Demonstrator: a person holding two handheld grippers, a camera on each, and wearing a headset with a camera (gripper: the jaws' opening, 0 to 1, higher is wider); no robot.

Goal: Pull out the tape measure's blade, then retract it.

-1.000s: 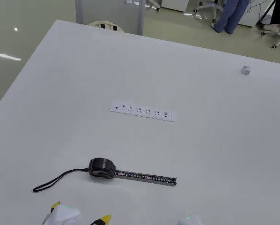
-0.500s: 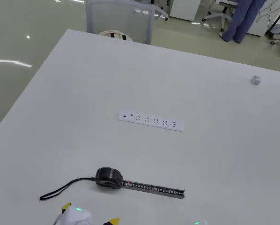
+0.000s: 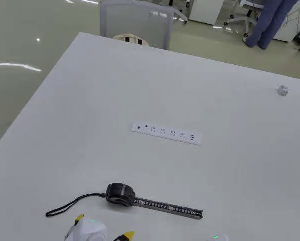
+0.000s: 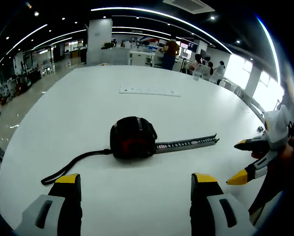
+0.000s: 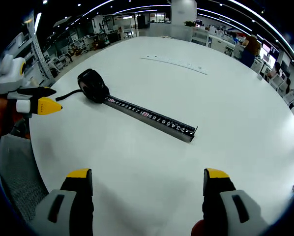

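Observation:
A black tape measure [image 3: 121,194] lies on the white table [image 3: 90,100], its blade [image 3: 169,207] pulled out to the right and its black wrist strap [image 3: 69,205] trailing left. The left gripper view shows the case [image 4: 132,138] straight ahead, beyond my open left gripper [image 4: 134,186], which holds nothing. My left gripper [image 3: 101,231] pokes in at the bottom edge of the head view, just below the case. My right gripper [image 5: 147,183] is open too, with the blade [image 5: 149,117] and its end hook ahead of it, untouched.
A white power strip [image 3: 166,133] lies mid-table. A small clear object [image 3: 282,90] sits far right. A grey chair [image 3: 140,20] stands at the far edge. Bare table surrounds the tape measure.
The head camera has tilted, so the table scene sits slightly lower and to the right in the picture. The tape measure and its blade lie as before.

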